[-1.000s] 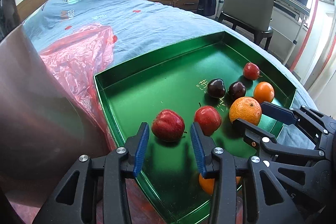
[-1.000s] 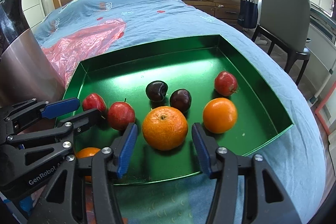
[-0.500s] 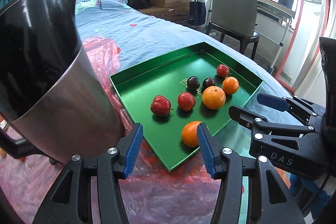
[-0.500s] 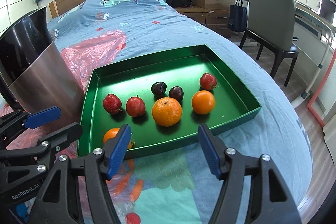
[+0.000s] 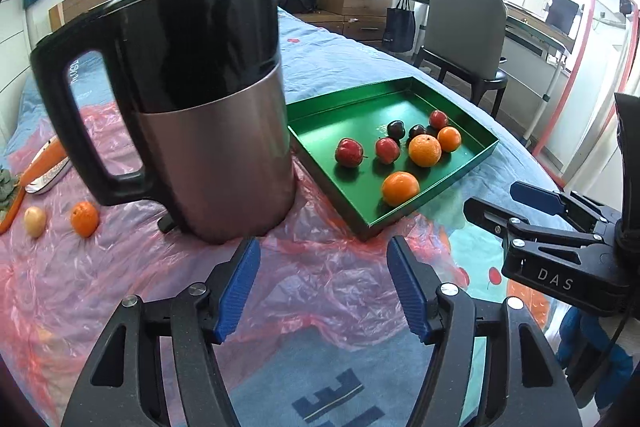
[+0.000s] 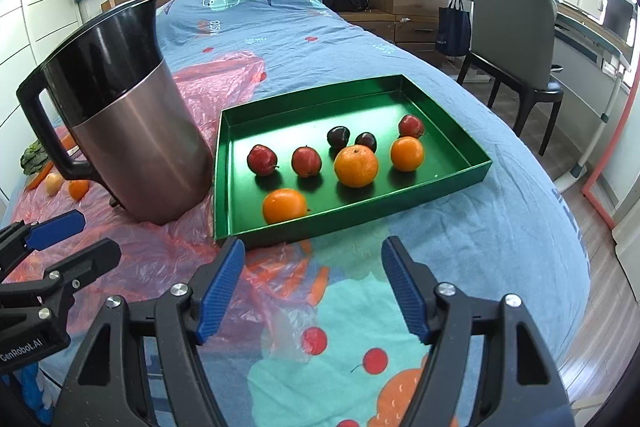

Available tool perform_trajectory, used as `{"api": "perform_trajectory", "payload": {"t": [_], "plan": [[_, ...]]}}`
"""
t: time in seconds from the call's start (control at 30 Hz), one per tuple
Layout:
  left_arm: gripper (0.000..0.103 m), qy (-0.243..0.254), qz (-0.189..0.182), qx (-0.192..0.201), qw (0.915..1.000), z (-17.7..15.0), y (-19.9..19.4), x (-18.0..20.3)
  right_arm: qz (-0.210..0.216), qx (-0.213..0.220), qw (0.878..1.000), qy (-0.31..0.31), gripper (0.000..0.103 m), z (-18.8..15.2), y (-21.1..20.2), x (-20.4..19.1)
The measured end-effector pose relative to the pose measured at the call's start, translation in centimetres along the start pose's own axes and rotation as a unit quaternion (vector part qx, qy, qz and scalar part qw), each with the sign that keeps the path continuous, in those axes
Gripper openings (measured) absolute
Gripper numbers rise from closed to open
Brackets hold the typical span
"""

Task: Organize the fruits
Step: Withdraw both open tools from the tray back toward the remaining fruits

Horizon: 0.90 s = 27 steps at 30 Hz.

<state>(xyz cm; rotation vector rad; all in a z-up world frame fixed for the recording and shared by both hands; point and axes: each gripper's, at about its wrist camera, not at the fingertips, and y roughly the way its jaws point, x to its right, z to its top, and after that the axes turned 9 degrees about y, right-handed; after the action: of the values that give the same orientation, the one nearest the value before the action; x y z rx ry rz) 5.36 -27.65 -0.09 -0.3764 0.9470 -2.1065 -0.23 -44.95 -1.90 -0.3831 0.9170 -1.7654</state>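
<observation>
Blocking much of my left wrist view, the kettle [image 5: 200,99] hides the bed [image 5: 340,55] behind it and the tray's [image 5: 436,187] left edge. At the far left of that view I make out an orange [image 5: 84,219] and a pale round fruit [image 5: 35,221] on the pink plastic sheet [image 5: 320,267]; the orange-and-white object [image 5: 46,169] beyond them is cut off and I cannot identify it. In the right wrist view the same spot is partly hidden by the kettle handle [image 6: 40,131].

Fruit in the tray [image 6: 460,179], right wrist view: two red apples [image 6: 262,159] [image 6: 306,161], two dark plums [image 6: 338,137] [image 6: 365,141], a small red fruit [image 6: 411,125], a large orange [image 6: 356,165], a smaller one [image 6: 407,153], and a third orange [image 6: 285,205] near the front wall.

My left gripper [image 5: 324,287] has nothing between its pads and its jaws are opening. My right gripper [image 6: 312,291] is spread wide, also empty; it also shows from the side in the left view [image 5: 520,203].

Against a second ago: both grippers then flanked fruit inside the tray, an apple on the left and the large orange on the right. Both have since backed off and risen, so they now hang over the bed short of the tray, and the whole kettle has come into view. The fruit has not shifted.
</observation>
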Motion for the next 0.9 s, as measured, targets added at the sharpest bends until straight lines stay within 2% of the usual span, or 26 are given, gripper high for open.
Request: {"api": "perform_trajectory", "payload": {"t": [0.4, 0.9], "plan": [[0.065, -0.038, 0.045, 0.017, 0.9981, -2.8, -5.2, -3.7, 0.028, -0.015, 0.997, -0.063, 0.103, -3.2, -2.8, -5.8], [0.065, -0.079, 0.080, 0.028, 0.9933, -5.1, -7.7, -9.0, 0.061, -0.022, 0.990, -0.124, 0.103, -4.8, -4.0, -12.7]]}}
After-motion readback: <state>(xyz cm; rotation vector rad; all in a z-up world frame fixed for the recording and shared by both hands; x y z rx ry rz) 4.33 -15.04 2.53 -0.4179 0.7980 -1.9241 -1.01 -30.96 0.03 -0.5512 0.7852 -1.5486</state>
